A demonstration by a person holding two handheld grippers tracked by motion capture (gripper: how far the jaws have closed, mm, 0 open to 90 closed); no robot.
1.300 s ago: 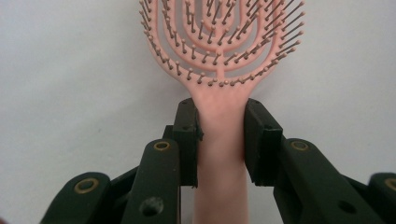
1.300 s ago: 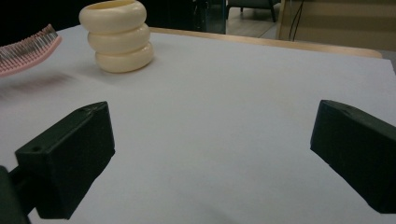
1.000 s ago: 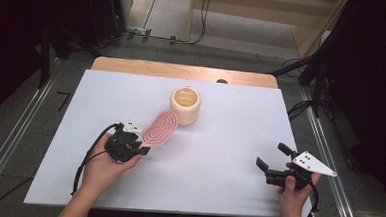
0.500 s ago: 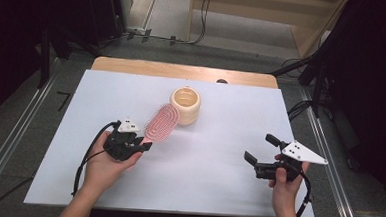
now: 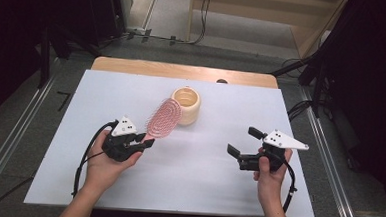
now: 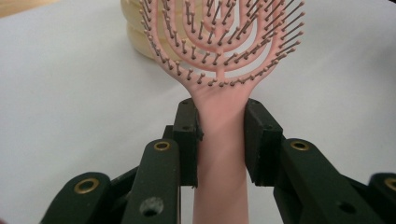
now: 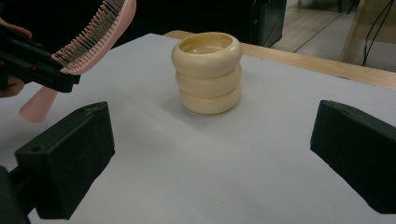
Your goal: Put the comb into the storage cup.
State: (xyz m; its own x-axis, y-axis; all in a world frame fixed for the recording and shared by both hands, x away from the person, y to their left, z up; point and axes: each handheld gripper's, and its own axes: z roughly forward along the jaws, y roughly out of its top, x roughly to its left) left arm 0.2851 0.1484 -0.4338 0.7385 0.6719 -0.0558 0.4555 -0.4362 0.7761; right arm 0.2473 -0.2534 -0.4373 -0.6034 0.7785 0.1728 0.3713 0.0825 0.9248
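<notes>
A pink hairbrush [image 5: 163, 119] is held above the white table sheet with its bristled head [image 6: 219, 56] close to a cream ribbed cup [image 5: 186, 105]. My left gripper [image 5: 146, 142] is shut on the brush handle, both pads [image 6: 189, 140] pressing its sides. The cup [image 7: 208, 72] stands upright, and I see nothing in it. My right gripper [image 5: 244, 142] hovers right of centre, open, its jaws wide apart and pointing at the cup. In the right gripper view [image 7: 212, 156] nothing lies between the jaws, and the brush [image 7: 93, 37] and the left gripper [image 7: 42, 70] appear at top left.
The white sheet [image 5: 126, 195] covers most of the table, with a wooden strip [image 5: 183, 70] along the far edge. Metal rails and cables lie on the floor around it. A cable trails from each gripper.
My right gripper has moved left towards the middle of the table and risen a little, jaws still open. The left hand and the brush have hardly moved.
</notes>
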